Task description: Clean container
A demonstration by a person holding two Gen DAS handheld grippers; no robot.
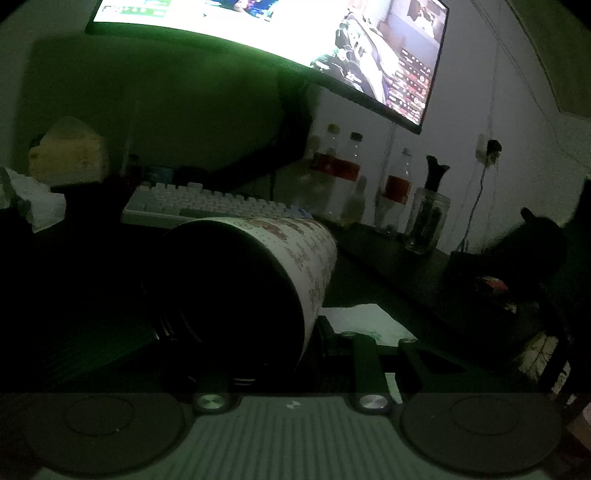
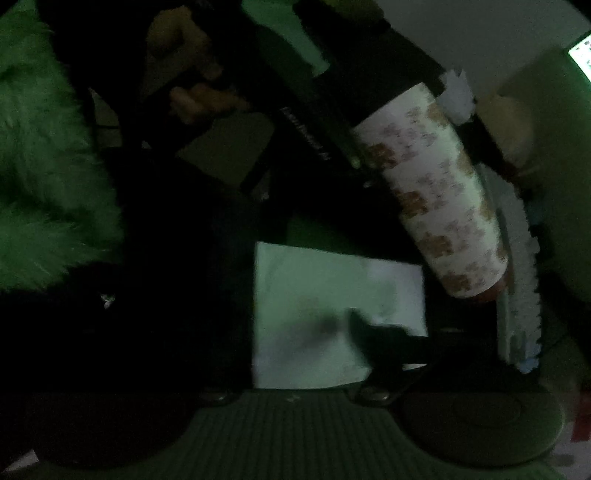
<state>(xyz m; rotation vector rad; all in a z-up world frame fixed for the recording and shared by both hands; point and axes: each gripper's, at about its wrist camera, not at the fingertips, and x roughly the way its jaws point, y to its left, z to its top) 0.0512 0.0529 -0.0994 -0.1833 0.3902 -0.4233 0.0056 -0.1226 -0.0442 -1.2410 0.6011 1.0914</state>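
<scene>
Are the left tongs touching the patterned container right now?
Touching. The right wrist view shows the left tongs clamped on the container, holding it tilted above the desk.

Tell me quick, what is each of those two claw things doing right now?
Left gripper: closed on the patterned cup, which is tipped on its side.
Right gripper: over the white paper; too dark to tell whether it is open or closed.

Left hand-held gripper (image 1: 236,332) clamped, fingers spread wide; right hand-held gripper (image 2: 310,332) low, jaw state unclear.

dim room, glowing monitor (image 1: 280,33)
</scene>
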